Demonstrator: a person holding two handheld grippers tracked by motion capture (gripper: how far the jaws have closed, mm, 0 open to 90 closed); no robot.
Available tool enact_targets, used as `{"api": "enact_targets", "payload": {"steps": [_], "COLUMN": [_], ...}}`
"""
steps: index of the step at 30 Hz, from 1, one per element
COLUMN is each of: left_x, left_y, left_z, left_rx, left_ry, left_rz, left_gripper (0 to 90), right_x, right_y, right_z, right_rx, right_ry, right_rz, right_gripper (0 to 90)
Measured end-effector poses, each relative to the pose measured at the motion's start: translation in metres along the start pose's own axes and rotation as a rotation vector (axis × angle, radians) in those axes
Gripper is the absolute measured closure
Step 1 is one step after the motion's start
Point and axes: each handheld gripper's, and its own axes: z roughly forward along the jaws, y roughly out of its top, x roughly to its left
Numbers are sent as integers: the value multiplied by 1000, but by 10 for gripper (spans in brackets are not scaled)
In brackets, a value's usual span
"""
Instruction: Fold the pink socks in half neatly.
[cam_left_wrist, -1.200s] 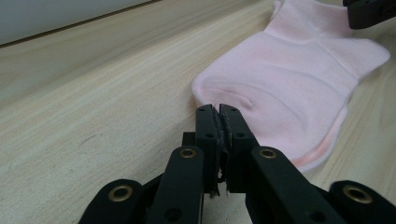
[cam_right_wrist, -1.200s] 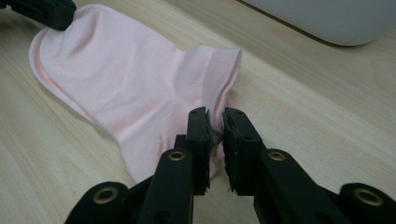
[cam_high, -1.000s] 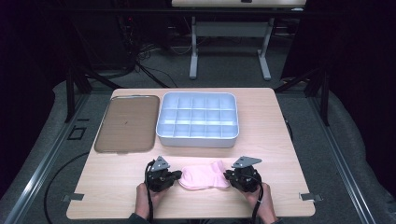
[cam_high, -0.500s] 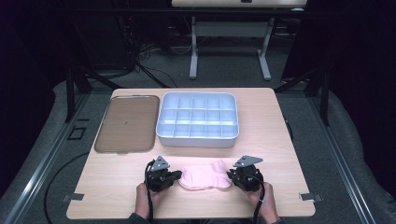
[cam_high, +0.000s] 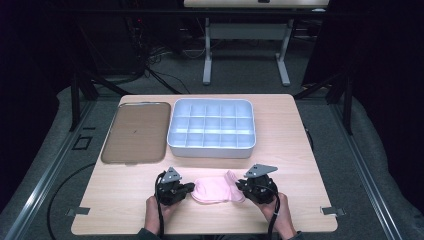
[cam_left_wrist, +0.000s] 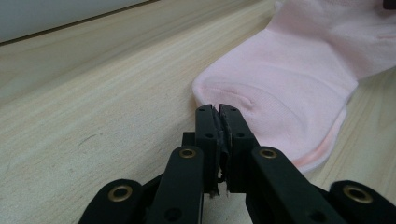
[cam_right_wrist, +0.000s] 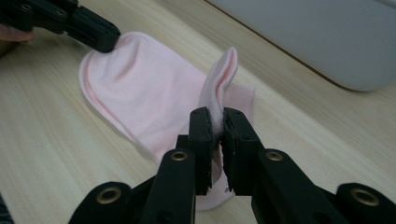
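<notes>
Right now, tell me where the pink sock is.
In the high view the pink sock lies at the table's near edge, pinched between the left gripper and right gripper, in front of the divided tray.

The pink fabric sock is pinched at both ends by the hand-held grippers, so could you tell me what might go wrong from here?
1. The left hand-held gripper nips only the very edge of the soft pink fabric sock; a pull could slip it free.
2. The right hand-held gripper clamps a thin raised fold, which may bunch or tear loose if the hands spread apart.
3. The white plastic compartment tray lies just beyond the sock; a lifted sock could catch its near rim.
</notes>
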Motion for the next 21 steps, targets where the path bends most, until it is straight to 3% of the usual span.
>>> {"api": "enact_targets", "payload": {"steps": [9, 21], "left_x": [0, 0], "left_y": [0, 0], "left_z": [0, 0], "left_rx": [0, 0], "left_ry": [0, -1], "left_rz": [0, 0], "left_gripper": [866, 866], "right_x": [11, 33], "right_y": [19, 40], "right_z": [7, 38], "right_rx": [-4, 40], "right_ry": [62, 124], "right_rz": [-9, -46], "right_gripper": [824, 821]}}
